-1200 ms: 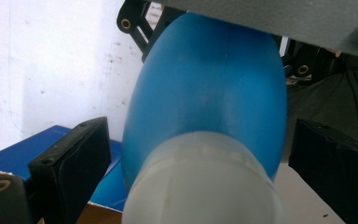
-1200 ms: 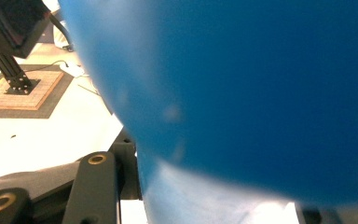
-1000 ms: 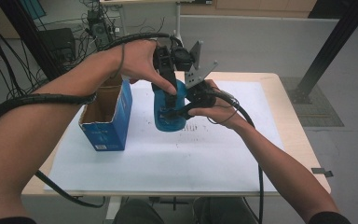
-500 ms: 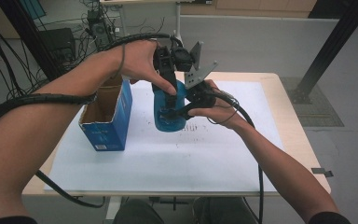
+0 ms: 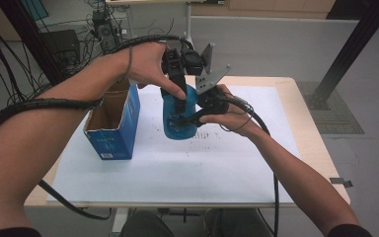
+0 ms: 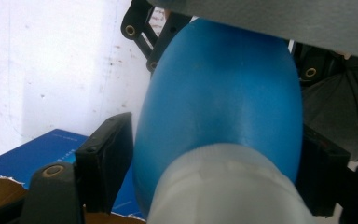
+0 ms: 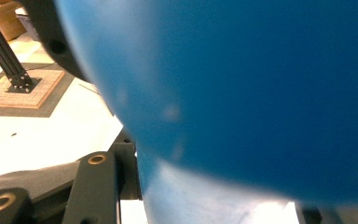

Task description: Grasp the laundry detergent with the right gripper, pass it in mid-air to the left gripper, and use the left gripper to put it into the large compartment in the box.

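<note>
Blue box (image 5: 111, 129): stands open-topped on the white sheet (image 5: 177, 168) near the left edge of the counter (image 5: 316, 148), leftmost of the things; its brown inside shows from above.
Left gripper (image 5: 177, 101): comes down from above onto the top of the bottle, just right of the box. Its jaws have just been closing, with the bottle's upper end between them; in the left gripper view both black pads sit against the blue sides just below the pale neck, so they are grasping the bottle.
Blue bottle (image 5: 177, 118): upright near the middle of the counter towards its far edge, its base low over the sheet or on it, I cannot tell which; near the box but apart from it. In the left gripper view its pale whitish neck (image 6: 223, 186) is nearest the camera.
Right gripper (image 5: 197, 116): reaches in level from the right, jaws clenched on the bottle's body at mid-height; in the right gripper view the blue wall sits right against the lens.
</note>
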